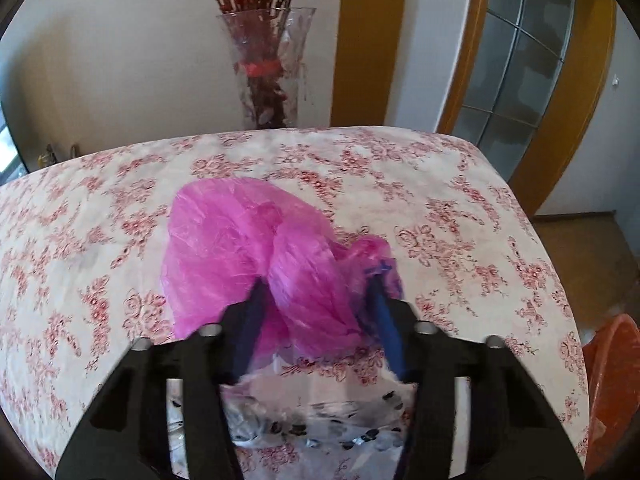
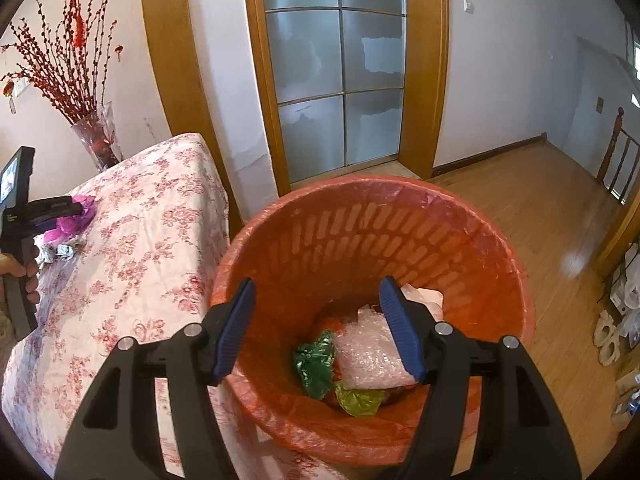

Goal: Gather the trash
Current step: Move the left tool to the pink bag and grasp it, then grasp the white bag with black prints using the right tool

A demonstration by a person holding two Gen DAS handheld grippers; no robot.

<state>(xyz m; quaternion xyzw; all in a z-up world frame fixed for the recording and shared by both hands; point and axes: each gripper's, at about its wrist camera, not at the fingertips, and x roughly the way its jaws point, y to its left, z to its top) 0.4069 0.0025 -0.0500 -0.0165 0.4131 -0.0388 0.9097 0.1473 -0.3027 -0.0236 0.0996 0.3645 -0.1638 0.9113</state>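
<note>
Floral-clothed table point(image 1: 440, 208), pink bag point(image 1: 248, 248) atop

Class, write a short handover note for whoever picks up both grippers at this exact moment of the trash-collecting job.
Left gripper: fingers either side of the crumpled pink plastic bag on the floral tablecloth; grip unclear.
Right gripper: open, empty, over the orange slotted trash basket.
Done: green wrapper, bubble wrap and yellow-green wrapper in basket.
Left: pink bag and the clear spotted wrapper beside it.
</note>
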